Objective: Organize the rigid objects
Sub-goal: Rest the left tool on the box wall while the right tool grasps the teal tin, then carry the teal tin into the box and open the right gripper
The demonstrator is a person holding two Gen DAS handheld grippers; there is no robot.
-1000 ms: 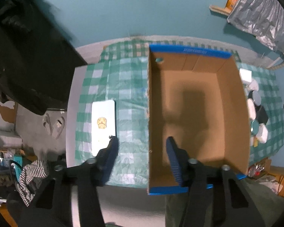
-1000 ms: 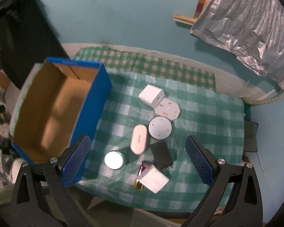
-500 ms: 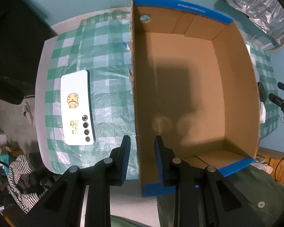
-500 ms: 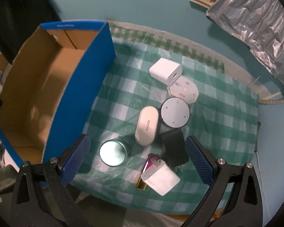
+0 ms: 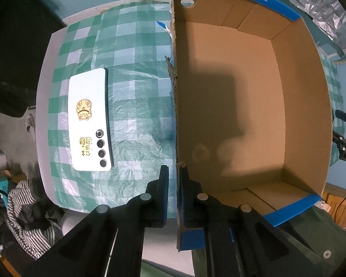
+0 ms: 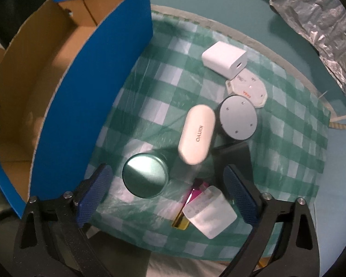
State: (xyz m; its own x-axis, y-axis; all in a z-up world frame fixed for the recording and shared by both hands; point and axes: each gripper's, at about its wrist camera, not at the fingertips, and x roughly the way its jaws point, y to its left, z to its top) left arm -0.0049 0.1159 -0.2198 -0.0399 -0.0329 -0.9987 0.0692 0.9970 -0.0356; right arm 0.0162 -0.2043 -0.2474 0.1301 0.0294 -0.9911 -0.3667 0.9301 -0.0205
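Observation:
My left gripper [image 5: 174, 173] is shut on the near left wall of an open blue cardboard box [image 5: 230, 106], one finger inside and one outside. The box is empty; it also shows in the right wrist view [image 6: 85, 97]. My right gripper [image 6: 167, 180] is open, low over a cluster on the green checked cloth: a round green tin [image 6: 145, 175], a white oval case [image 6: 197, 133], a grey round disc [image 6: 238, 117], a white charger cube [image 6: 223, 58], a white octagonal pad [image 6: 248, 90], a black block [image 6: 233, 159] and a white adapter [image 6: 210, 214].
A white phone [image 5: 90, 120] lies face down on the cloth left of the box. A pink and gold item [image 6: 191, 198] lies partly under the white adapter. Crinkled foil [image 6: 316, 23] hangs at the back right. The table's front edge is close below both grippers.
My left gripper has closed onto the box's left wall and moved in closer. My right gripper has dropped lower toward the cluster, still open.

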